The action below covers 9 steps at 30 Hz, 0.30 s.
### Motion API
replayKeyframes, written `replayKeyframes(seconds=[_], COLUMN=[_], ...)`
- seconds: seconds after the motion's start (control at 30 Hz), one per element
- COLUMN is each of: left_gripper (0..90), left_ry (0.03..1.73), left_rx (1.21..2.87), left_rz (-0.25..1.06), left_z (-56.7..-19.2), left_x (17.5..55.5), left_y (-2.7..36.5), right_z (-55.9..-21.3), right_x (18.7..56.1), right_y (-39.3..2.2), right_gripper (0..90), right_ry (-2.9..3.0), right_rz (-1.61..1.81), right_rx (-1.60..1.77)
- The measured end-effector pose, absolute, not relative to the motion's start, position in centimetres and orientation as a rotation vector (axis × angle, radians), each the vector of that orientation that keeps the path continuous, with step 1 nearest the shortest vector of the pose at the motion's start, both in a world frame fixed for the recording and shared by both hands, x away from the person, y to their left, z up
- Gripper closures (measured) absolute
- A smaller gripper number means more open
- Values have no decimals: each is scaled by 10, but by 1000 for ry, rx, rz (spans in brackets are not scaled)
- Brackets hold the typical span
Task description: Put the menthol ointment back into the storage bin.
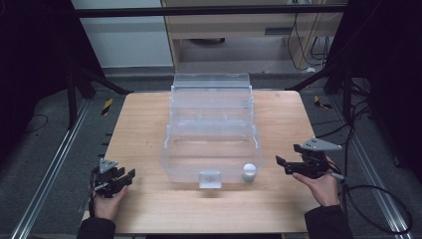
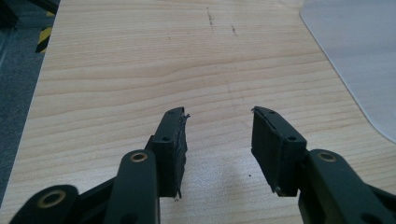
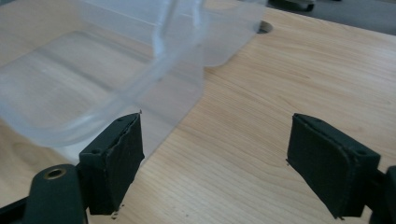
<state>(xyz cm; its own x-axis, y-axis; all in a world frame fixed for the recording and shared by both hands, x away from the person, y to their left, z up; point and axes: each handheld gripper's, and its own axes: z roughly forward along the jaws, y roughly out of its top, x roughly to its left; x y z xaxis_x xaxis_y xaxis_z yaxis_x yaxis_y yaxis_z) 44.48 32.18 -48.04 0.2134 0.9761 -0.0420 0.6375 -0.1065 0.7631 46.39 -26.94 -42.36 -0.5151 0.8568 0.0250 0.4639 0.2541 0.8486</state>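
A clear plastic tiered box stands open in the middle of the wooden table. A small white round object sits in its front right corner, and a clear latch hangs on its front wall. My left gripper rests low at the table's front left, open with nothing between the jaws, over bare wood. My right gripper is to the right of the box and points at it, open and empty. The box's near corner lies just beyond its left jaw.
The box's rounded edge shows at the far right of the left gripper view. Metal rails and dark carpet flank the table, with cables on the floor at right. A round hole sits in the tabletop past the box.
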Motion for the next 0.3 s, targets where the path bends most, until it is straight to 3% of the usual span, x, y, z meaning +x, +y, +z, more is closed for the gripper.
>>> replayKeyframes(seconds=[0.3], left_gripper=[500], left_ry=[1483], left_rx=[1815], left_rz=[669], left_z=[-480], left_x=[445], left_y=[323], right_z=[-465], right_x=[461], right_y=[-294], right_gripper=[159], right_ry=[2010], right_rz=[1123], right_rx=[1339])
